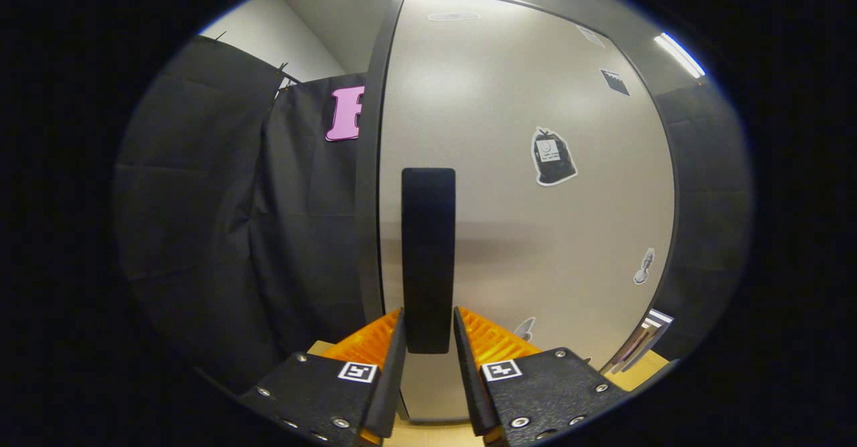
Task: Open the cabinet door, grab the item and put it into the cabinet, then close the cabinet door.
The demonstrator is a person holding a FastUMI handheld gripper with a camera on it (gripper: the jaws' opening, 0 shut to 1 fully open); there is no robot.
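The gripper (pixel 429 330) is pinching the lower end of the vertical handle (pixel 428 253) on the shut cabinet door (pixel 535 233); the rigid bar probably grips securely, the door swinging stiffly.

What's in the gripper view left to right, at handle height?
Black cloth wall → dark door edge → black handle, its lower end between the gripper fingers → bag-shaped sticker → small sticker.
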